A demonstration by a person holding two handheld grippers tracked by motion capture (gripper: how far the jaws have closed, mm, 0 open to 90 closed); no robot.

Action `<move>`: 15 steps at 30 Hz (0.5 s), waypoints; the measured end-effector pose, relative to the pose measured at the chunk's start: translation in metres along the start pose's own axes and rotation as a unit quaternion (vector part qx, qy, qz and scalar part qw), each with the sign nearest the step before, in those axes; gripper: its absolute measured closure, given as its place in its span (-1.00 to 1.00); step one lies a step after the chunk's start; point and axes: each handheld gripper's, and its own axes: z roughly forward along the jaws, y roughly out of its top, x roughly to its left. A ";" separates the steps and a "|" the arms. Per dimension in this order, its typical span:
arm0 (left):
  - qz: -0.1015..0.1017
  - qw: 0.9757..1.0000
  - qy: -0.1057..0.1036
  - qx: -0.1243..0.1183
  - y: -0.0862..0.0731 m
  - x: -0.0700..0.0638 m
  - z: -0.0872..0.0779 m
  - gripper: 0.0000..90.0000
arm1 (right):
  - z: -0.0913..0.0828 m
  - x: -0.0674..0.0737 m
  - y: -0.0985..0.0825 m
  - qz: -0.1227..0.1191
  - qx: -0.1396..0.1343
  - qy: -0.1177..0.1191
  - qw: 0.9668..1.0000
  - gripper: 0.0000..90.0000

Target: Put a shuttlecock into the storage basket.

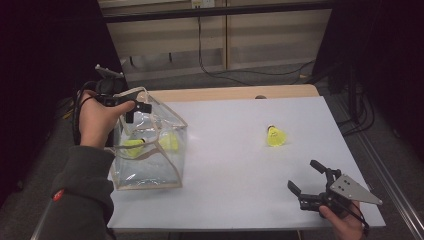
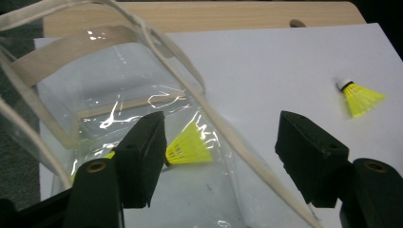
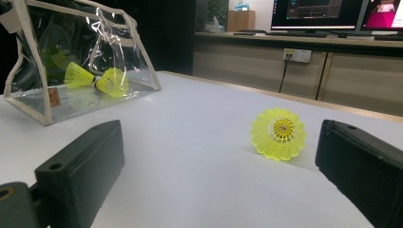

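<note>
A clear plastic bag (image 1: pixel 165 167) with cream trim stands at the left of the white table top (image 1: pixel 235 165). Two yellow shuttlecocks (image 1: pixel 132 146) (image 1: pixel 170 142) lie inside it; they also show through the bag's wall (image 3: pixel 28 95) in the right gripper view (image 3: pixel 78 75) (image 3: pixel 112 81). My left gripper (image 1: pixel 137 112) hovers over the bag's open top, jaws apart; the bag's cream strap (image 2: pixel 242 152) runs loose between them above one shuttlecock (image 2: pixel 190 147). A third shuttlecock (image 1: pixel 275 136) (image 2: pixel 361 97) (image 3: pixel 278 133) lies loose on the table. My right gripper (image 1: pixel 306 177) (image 3: pixel 214 161) rests open near the front right corner, facing it.
The wooden table edge (image 1: pixel 235 93) runs along the back. Cables (image 1: pixel 235 75) lie on the floor beyond it, before pale cabinets (image 1: pixel 270 35). Monitors (image 3: pixel 313 14) stand on a counter in the right gripper view. A person's dark sleeve (image 1: pixel 82 195) comes in at the bottom left.
</note>
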 end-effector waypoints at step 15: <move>0.046 0.997 -0.052 0.020 0.004 -0.030 0.005 -0.39 | 0.000 0.000 0.000 0.000 -0.002 0.000 1.000 -0.95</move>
